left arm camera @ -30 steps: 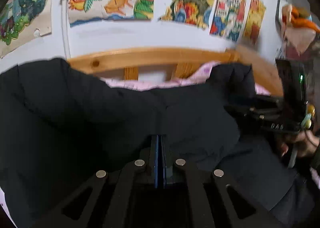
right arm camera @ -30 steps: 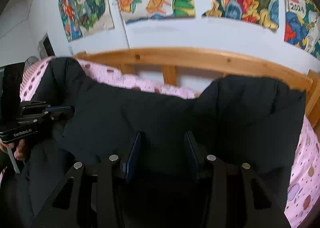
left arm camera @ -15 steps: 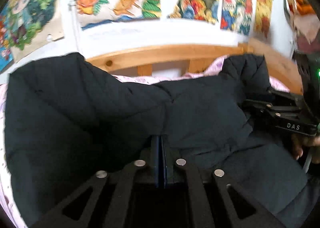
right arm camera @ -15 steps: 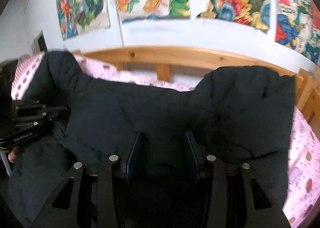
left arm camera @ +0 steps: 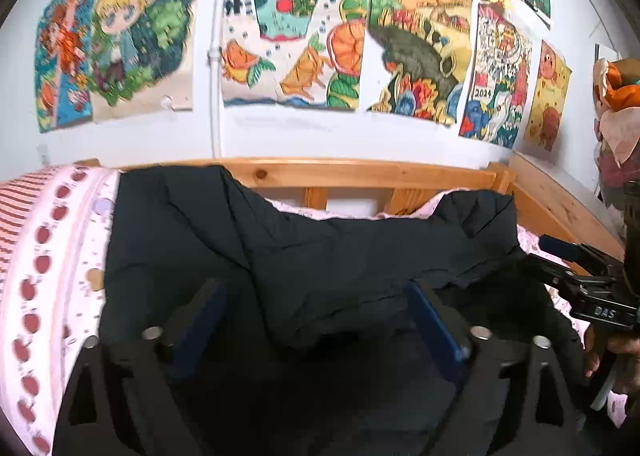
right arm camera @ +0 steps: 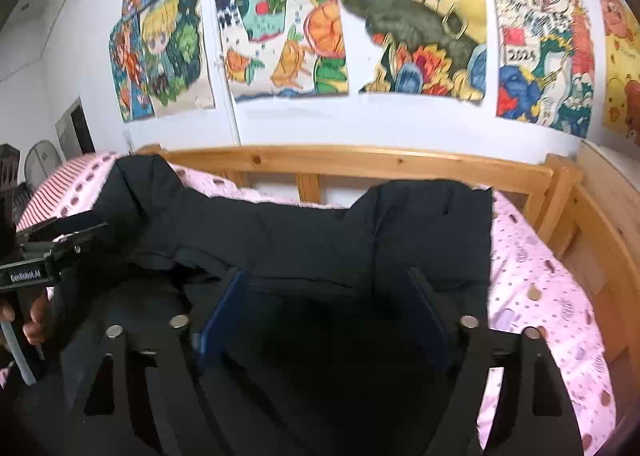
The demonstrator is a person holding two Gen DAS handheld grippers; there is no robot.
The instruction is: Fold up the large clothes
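A large black padded jacket point(left arm camera: 304, 256) lies spread across the pink bed, its two top corners raised against the far rail; it also shows in the right wrist view point(right arm camera: 320, 232). My left gripper point(left arm camera: 316, 288) is open, its blue-padded fingers point(left arm camera: 434, 320) wide apart just above the jacket's near fold, holding nothing. My right gripper point(right arm camera: 326, 276) is also open over the jacket's near edge. Each gripper shows at the side of the other's view: the right one point(left arm camera: 560, 252) and the left one point(right arm camera: 76, 234).
A wooden bed rail point(right arm camera: 360, 164) runs along the far side and down the right. Pink patterned bedding point(right arm camera: 536, 280) lies bare to the right, and a striped pillow point(left arm camera: 36, 240) lies at the left. Colourful posters point(left arm camera: 288, 36) cover the white wall.
My left gripper has opened and let go of the jacket. My right gripper has opened wider. The jacket has dropped flat onto the bed, and both views have pulled back.
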